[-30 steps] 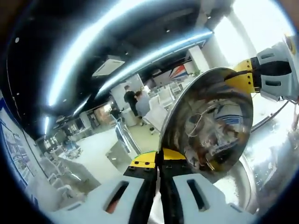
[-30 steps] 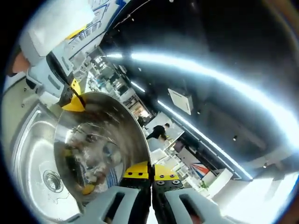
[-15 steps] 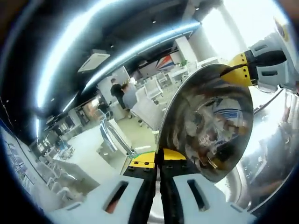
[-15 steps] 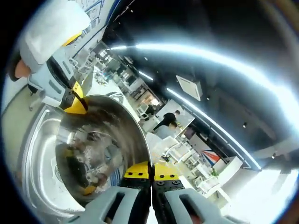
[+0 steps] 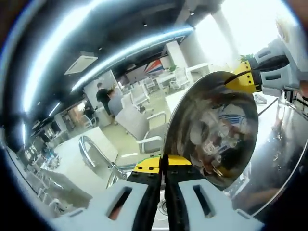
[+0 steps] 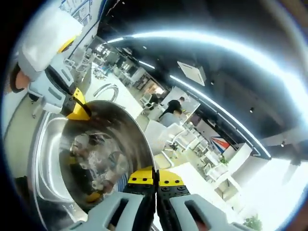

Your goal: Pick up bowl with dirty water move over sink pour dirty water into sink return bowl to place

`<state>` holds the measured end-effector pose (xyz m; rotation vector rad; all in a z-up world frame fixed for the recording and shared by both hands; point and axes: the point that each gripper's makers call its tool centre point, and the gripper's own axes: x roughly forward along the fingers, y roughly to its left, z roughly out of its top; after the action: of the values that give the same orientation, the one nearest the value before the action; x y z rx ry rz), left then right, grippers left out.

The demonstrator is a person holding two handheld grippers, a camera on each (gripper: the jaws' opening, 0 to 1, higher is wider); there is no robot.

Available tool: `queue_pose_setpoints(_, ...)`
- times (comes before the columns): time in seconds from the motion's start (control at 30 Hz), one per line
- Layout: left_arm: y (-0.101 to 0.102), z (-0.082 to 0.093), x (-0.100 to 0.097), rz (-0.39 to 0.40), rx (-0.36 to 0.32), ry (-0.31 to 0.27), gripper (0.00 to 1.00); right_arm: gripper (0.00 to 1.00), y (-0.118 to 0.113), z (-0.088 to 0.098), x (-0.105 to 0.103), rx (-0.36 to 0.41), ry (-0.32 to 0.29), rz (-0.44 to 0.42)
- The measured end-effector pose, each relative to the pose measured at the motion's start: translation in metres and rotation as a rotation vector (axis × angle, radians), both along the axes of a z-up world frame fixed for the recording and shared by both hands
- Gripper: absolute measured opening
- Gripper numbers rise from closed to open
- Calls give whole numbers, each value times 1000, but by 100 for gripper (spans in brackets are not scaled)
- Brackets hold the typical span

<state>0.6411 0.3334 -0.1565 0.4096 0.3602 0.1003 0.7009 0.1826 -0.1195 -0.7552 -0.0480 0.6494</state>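
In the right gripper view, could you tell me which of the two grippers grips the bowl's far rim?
The left gripper, entering from upper left beside the person's sleeve; the right gripper pinches the bowl at its near rim.

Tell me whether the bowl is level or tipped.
Tipped: the bowl faces sideways over the sink, rim pinched by both tools.

the bowl hides most of the sink in the left gripper view; its contents read as blurred reflections, water level cannot be told; in the right gripper view the sink is cut by the bowl; the people behind are too small to detail; the faucet is partly hidden behind the left gripper
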Motion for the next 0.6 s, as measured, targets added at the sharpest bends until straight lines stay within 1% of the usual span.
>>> queue_pose_setpoints(0.1, -18, 3, 3, -30, -6, 5, 0, 0, -20, 4, -1, -10, 14, -26)
queue_pose_setpoints(0.3, -53, 3, 9, -92, -24, 31, 0, 0, -57, 3, -2, -22, 68, -72)
queue_pose_setpoints(0.5, -97, -2, 18, -161, -34, 73, 0, 0, -101, 1, -2, -39, 98, -134)
queue_pose_setpoints(0.57, -108, -3, 20, -177, -37, 84, 0, 0, -113, -1, -1, -40, 107, -148)
queue_pose_setpoints(0.6, -114, -4, 21, -185, -40, 89, 0, 0, -122, -3, -1, -37, 122, -160)
